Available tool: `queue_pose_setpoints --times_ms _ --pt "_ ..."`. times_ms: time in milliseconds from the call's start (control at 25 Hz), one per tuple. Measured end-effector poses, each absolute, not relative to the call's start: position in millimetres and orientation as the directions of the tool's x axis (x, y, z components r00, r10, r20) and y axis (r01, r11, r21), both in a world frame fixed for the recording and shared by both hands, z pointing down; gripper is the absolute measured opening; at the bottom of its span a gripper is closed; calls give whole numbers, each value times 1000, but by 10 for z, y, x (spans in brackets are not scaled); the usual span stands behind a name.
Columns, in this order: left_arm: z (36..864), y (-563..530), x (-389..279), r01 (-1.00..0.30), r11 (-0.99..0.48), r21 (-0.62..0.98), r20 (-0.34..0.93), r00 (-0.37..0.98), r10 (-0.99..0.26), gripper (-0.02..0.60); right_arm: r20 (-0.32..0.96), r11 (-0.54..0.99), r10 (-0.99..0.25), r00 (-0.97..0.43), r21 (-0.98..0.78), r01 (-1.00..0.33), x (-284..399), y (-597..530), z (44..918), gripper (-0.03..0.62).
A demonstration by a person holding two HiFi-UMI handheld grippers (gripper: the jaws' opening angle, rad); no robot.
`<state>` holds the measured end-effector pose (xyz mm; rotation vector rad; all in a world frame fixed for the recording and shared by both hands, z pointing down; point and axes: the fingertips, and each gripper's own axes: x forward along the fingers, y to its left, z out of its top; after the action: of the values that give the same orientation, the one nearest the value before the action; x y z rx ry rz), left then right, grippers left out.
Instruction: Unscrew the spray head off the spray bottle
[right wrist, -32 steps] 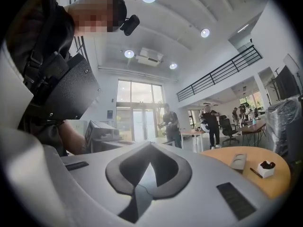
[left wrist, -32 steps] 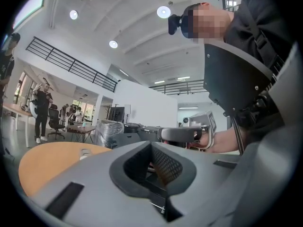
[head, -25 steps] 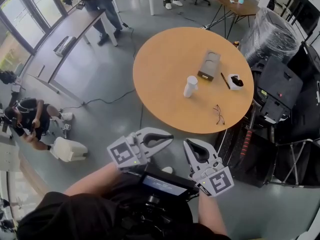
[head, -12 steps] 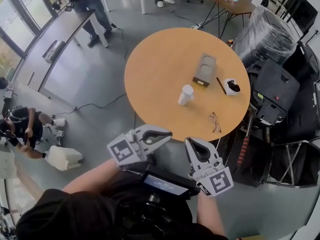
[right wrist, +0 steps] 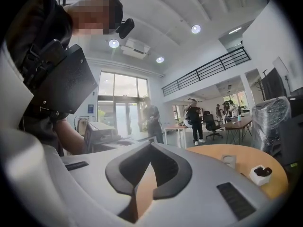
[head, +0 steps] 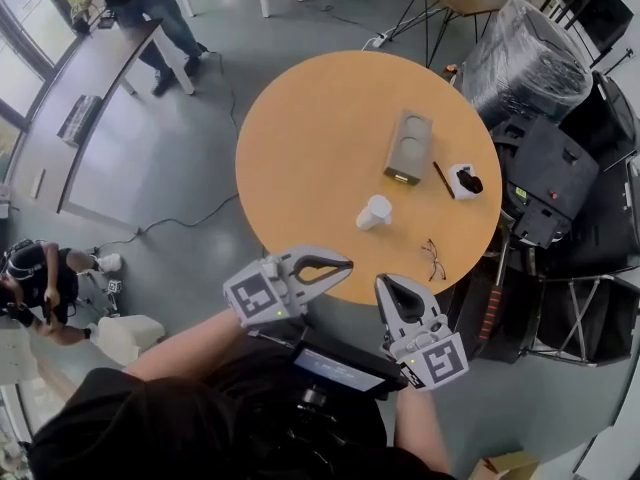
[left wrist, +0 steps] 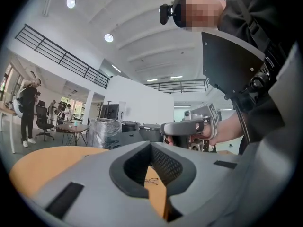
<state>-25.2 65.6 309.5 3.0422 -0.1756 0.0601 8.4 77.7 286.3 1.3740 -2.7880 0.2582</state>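
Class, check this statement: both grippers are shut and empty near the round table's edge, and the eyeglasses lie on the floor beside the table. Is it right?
Not quite. The eyeglasses lie on the round table, near its edge, not on the floor; the head view shows this. The left gripper and right gripper are indeed shut and empty.
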Motion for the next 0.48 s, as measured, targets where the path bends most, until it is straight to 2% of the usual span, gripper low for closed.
queue_pose_setpoints --times_ms 240,480 --pt "3274 56 -360 -74 -992 99 27 997 -72 5 108 537 -827 -552 -139 -832 22 239 3098 5" --pt "3732 -288 -179 -62 -995 84 43 997 -58 15 98 495 -856 -508 -130 -859 223 -97 3444 6"
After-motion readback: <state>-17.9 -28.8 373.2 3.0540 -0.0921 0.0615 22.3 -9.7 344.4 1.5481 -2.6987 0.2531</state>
